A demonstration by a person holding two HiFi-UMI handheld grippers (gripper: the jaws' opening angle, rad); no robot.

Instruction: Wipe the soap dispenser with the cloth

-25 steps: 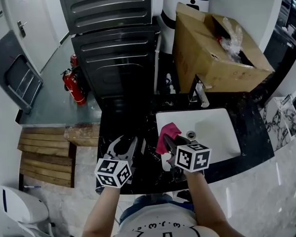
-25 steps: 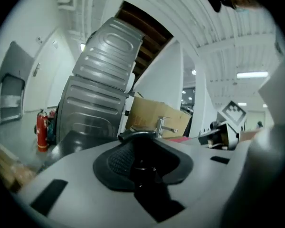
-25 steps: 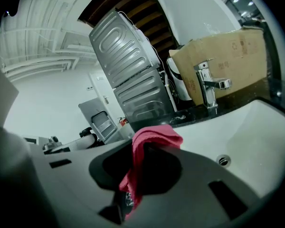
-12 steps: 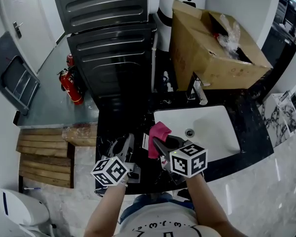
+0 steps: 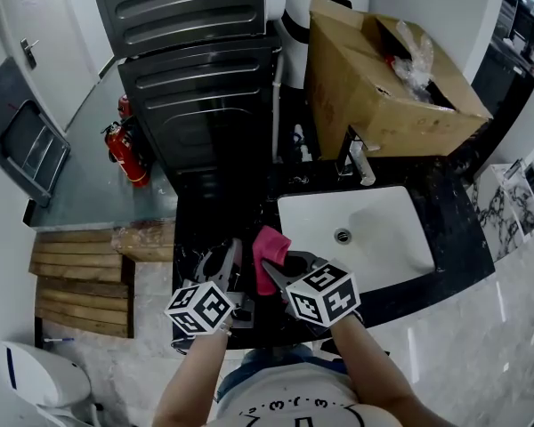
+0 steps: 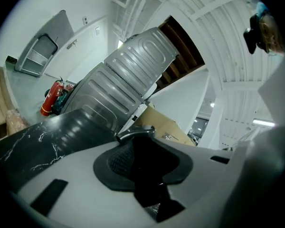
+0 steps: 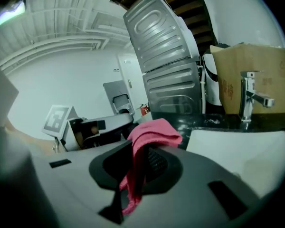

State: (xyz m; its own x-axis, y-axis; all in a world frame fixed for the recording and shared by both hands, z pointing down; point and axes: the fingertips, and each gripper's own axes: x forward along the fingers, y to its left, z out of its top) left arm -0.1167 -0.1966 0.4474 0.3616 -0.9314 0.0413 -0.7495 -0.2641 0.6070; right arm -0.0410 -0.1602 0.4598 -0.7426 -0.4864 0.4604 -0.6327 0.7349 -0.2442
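Note:
In the left gripper view a dark soap dispenser [image 6: 149, 163] with a chrome pump spout [image 6: 135, 133] sits between the jaws, and my left gripper [image 6: 147, 179] is shut on it. The head view shows that gripper [image 5: 227, 274] over the black counter, where the dispenser is hard to make out against the dark top. My right gripper [image 5: 271, 269] is shut on a pink cloth [image 5: 267, 249], close beside the left gripper's tips. From the right gripper view, the cloth [image 7: 149, 139] drapes over and between the jaws of my right gripper [image 7: 137, 175], with the left gripper [image 7: 97, 126] just to its left.
A white sink [image 5: 383, 207] with a chrome faucet [image 5: 356, 163] lies to the right. Behind it stands an open cardboard box [image 5: 374, 78]. A dark ribbed appliance [image 5: 205, 87] stands at the back, and a red fire extinguisher [image 5: 126, 154] is on the floor to the left.
My right gripper has carried the pink cloth leftward, from the sink's edge to right beside the left gripper. The left gripper has rolled in place, still shut on the dispenser.

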